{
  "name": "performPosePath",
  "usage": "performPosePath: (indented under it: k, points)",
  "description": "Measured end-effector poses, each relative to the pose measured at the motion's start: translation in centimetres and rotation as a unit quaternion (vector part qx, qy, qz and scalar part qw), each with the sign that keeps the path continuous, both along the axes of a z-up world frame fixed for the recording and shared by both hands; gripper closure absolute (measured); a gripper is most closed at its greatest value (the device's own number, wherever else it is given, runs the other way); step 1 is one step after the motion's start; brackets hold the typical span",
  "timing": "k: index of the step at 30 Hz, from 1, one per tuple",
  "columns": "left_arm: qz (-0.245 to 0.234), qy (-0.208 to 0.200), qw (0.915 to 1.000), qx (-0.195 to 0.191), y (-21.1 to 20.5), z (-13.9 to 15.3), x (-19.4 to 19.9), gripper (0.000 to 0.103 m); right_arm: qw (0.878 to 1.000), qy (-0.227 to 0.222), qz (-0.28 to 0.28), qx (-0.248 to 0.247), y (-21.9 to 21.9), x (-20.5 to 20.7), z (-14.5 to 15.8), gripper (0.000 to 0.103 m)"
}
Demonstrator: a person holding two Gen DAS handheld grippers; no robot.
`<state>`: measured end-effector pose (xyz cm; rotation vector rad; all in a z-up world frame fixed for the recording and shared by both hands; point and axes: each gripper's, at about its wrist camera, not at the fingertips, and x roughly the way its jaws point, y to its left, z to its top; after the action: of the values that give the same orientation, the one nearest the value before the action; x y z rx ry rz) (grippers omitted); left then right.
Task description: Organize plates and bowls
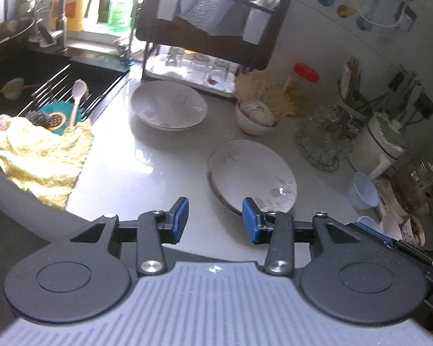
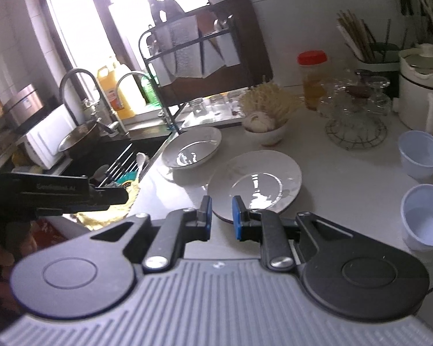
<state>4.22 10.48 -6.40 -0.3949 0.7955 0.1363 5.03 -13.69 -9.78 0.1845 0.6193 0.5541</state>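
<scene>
We are holding the left gripper (image 1: 215, 220) above the white counter (image 1: 147, 173), its blue-padded fingers spread wide with nothing between them. The flat plate (image 1: 252, 174) is lying just ahead and to the right of them, and the deep plate (image 1: 169, 105) is sitting farther back, in front of the dish rack (image 1: 216, 28). A small bowl (image 1: 255, 116) holding something pale is standing beside dry noodles (image 1: 262, 89).

Only the left view is showing us the yellow cloth (image 1: 40, 155) draped over the sink edge and the white spoon (image 1: 78, 98) on the sink grid.

From the right wrist we are seeing the right gripper (image 2: 221, 216), its fingers parted by a narrower gap and holding nothing, hovering at the near rim of the flat plate (image 2: 257, 183). The deep plate (image 2: 192, 151) is sitting just behind it, apart. Only this view is showing two plastic cups (image 2: 424, 213) on the right and the left gripper's dark body (image 2: 57, 194) at the left edge.
</scene>
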Motion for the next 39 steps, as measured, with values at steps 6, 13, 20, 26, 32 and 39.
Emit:
performPosePath:
  k: [6,13,20,26,32,39]
  points:
    - [0.013,0.022,0.9996,-0.01,2.3,-0.8,0.7,0.05,1.0,0.007,0.001,-0.013,1.8,1.3,-0.5,0.084]
    - [0.007,0.028,0.9995,-0.015,5.0,-1.6,3.5,0.048,1.0,0.022,-0.011,-0.013,4.0,2.7,-1.2,0.084]
    - [-0.01,0.031,0.9993,-0.019,8.0,-2.9,7.6,0.046,0.999,0.029,-0.032,-0.014,5.8,4.9,-1.3,0.078]
    - [-0.016,0.03,0.9993,-0.015,11.1,-3.7,10.8,0.037,0.999,0.021,-0.043,-0.018,8.4,7.4,-0.9,0.034]
    - [-0.022,0.022,0.9994,-0.018,14.4,-4.2,13.9,0.032,0.998,0.03,-0.045,-0.03,10.9,10.4,-0.9,0.033]
    - [-0.021,0.024,0.9993,-0.02,18.0,-5.4,17.4,0.032,0.998,0.021,-0.042,-0.042,14.2,13.1,-0.4,0.033]
